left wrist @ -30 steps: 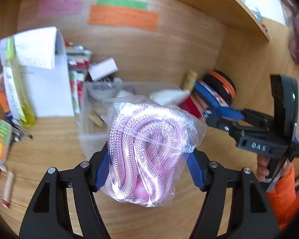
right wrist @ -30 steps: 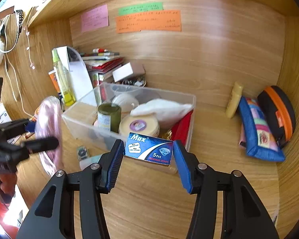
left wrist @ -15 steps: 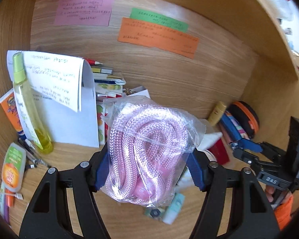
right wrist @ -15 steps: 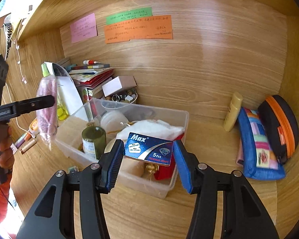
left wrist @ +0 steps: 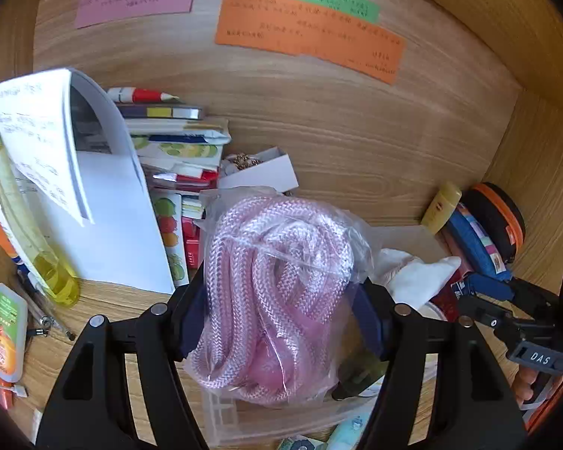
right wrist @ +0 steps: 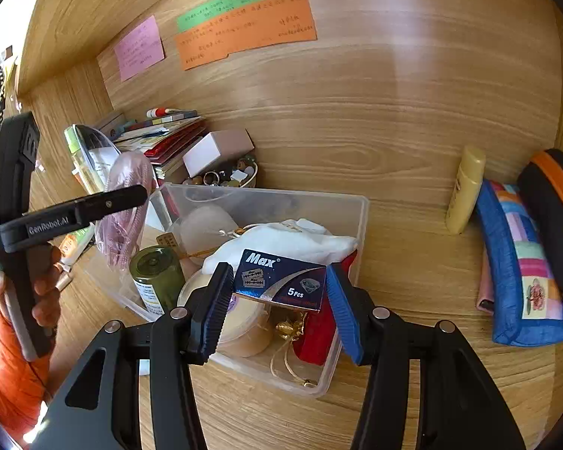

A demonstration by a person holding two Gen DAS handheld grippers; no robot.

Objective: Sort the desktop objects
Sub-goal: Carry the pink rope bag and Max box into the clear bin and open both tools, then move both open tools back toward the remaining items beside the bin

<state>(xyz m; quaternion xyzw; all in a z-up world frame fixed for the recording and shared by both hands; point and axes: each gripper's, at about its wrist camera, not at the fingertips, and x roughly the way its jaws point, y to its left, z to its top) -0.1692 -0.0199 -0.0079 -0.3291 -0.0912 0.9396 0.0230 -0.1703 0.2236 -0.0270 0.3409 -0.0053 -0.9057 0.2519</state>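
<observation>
My left gripper (left wrist: 281, 318) is shut on a clear bag of pink rope (left wrist: 277, 292) and holds it over the left end of the clear plastic bin (right wrist: 353, 225); the bag also shows in the right wrist view (right wrist: 125, 202). My right gripper (right wrist: 277, 300) is shut on a blue Max blade box (right wrist: 281, 279) and holds it above the bin's near right part. The bin holds a green jar (right wrist: 154, 273), a tape roll (right wrist: 244, 322), a white cloth (right wrist: 281, 240) and a red item (right wrist: 319, 333).
A stack of books and papers (left wrist: 176, 150), a white sheet (left wrist: 105, 225) and a yellow spray bottle (left wrist: 26, 225) stand at the back left. A yellow tube (right wrist: 465, 187), a blue pouch (right wrist: 521, 262) and a black-orange case (right wrist: 555, 202) lie at the right.
Both grippers have moved forward and up over the bin. The rope bag went from beside the bin's left side to above its left end.
</observation>
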